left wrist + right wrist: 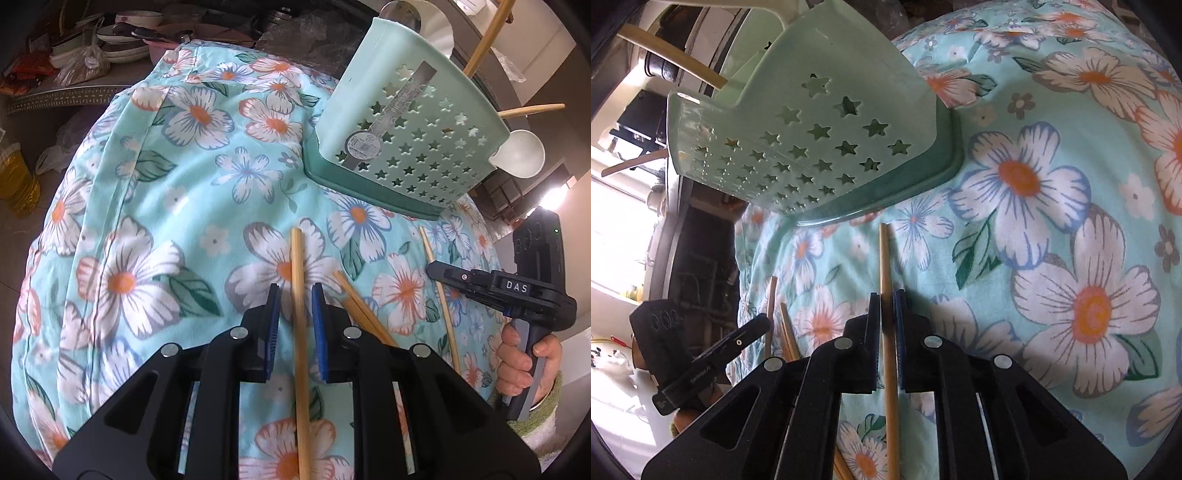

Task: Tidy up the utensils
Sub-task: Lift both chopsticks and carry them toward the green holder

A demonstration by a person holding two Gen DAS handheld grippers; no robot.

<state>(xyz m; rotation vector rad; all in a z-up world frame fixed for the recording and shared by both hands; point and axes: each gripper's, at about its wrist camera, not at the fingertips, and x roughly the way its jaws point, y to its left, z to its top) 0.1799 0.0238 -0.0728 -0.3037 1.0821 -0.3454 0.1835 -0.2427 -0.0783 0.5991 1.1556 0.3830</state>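
Note:
A mint green utensil holder [410,125] with star holes stands on the floral cloth and holds chopsticks and a white spoon [521,155]; it also shows in the right wrist view [820,133]. My left gripper [295,295] has its jaws a little apart around a wooden chopstick [297,266], not clamped on it. My right gripper [886,299] is shut on another wooden chopstick [885,258] lying on the cloth. Loose chopsticks [365,314] lie between the two grippers, and one thin chopstick [439,295] lies farther right.
The floral cloth [184,166] covers the work surface. Bowls and plates [122,37] are stacked on a shelf behind it. A yellow oil bottle [14,177] stands at the left. The other gripper [517,291] shows at the right of the left wrist view.

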